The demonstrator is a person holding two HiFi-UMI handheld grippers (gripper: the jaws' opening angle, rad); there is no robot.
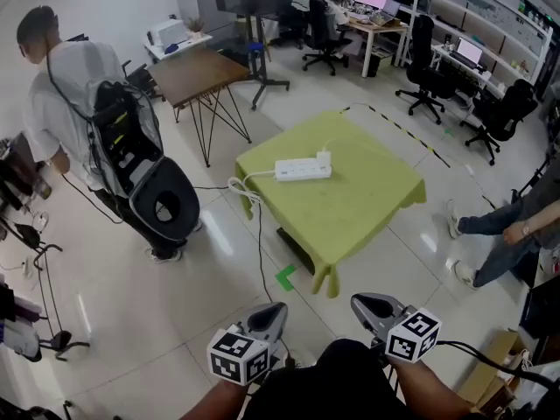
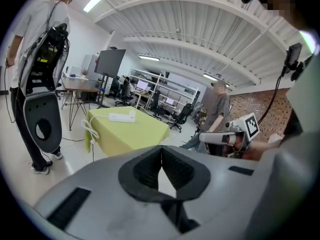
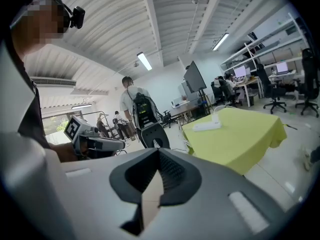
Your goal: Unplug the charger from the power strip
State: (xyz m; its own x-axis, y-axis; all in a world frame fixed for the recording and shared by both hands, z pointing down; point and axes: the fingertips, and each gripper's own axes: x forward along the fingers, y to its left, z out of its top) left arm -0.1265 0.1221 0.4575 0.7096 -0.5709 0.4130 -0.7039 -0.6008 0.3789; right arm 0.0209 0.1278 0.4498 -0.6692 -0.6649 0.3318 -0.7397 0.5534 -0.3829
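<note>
1. Nearest us, low in the head view, the left tool (image 1: 273, 311) sits at about 7 o'clock and the right tool (image 1: 367, 304) at about 5 o'clock. Each tool's jaws are closed tip to tip, with nothing between them.
2. Just beyond, at 12 o'clock from the left tool, a green tape mark (image 1: 285, 276) lies on the floor, near the worktop's close corner.
3. The worktop (image 1: 367, 213), draped in a yellow-green cloth, stands at 12 o'clock, well apart from both tools.
4. On its far half lies the white power strip (image 1: 302, 170). The white charger (image 1: 324, 158) sits plugged in at the strip's 3 o'clock end. The strip's cord (image 1: 245, 189) leaves the 9 o'clock end, loops at the cloth's edge and drops to the floor.
5. Farther off, a person wearing a backpack (image 1: 79, 103) stands at 10 o'clock, and office desks and chairs fill 1 o'clock.
6. We judge the step in hand to be the approach, since the charger is not yet touched. Next we need to get within reach and open a tool. One tool should steady the strip while the other grips the charger and pulls it straight out.
</note>
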